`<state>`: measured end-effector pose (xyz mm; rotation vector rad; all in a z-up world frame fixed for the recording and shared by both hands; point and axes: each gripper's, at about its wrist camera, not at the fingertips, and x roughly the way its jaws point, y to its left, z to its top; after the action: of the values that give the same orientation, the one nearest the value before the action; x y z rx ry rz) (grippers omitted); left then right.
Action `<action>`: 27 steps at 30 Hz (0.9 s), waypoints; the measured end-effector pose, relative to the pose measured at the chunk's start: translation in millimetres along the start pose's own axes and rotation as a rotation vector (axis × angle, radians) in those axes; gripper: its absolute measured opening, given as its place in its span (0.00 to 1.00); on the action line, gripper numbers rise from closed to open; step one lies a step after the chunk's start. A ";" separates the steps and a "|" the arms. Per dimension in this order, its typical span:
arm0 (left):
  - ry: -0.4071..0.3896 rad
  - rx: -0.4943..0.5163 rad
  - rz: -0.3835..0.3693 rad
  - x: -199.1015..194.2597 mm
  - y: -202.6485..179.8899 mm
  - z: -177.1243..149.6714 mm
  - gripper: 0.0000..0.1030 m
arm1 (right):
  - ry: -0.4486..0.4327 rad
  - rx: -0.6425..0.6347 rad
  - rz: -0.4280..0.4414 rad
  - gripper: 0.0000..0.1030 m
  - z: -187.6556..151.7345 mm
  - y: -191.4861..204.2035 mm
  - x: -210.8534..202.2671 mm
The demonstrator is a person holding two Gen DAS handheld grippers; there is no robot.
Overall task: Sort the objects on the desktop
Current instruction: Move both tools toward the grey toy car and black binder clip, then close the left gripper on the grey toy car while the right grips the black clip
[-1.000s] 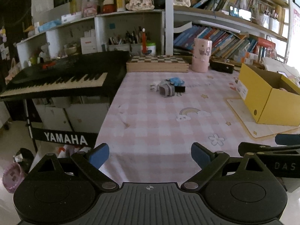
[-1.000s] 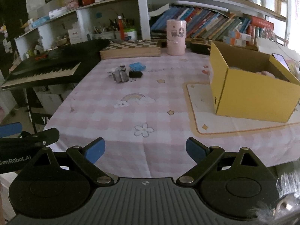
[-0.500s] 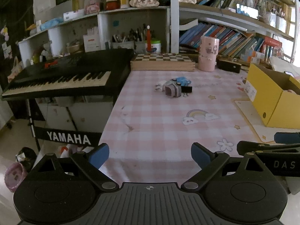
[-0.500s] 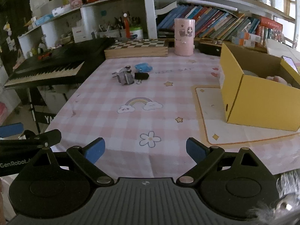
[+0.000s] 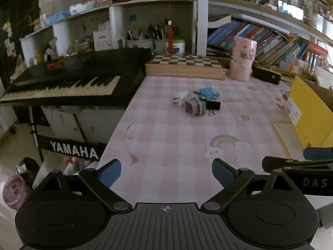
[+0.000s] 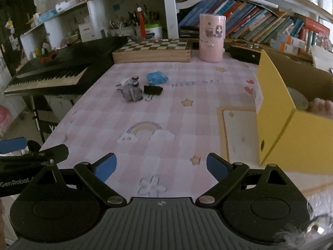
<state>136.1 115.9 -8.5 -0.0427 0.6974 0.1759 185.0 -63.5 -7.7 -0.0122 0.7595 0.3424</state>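
Two spread grippers, left gripper (image 5: 166, 169) and right gripper (image 6: 160, 165); keyboard (image 5: 68, 83) stand reads "YAMAHA".

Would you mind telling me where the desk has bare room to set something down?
Bare cloth lies around the rainbow print, between the small clutter pile and both open grippers, left, right. The back edge is crowded: chessboard, pink canister; the yellow box fills the right.

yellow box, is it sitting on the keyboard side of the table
No, the yellow box stands at the table's right edge, while the black keyboard is off the left side.
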 end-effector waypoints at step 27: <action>0.018 -0.041 0.039 107.3 -41.5 79.8 0.93 | -0.034 0.004 0.028 0.91 112.1 -65.3 98.0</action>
<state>274.8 98.6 -17.1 -0.0703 0.7124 0.2278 346.4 -80.8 0.4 0.0078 0.7275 0.3665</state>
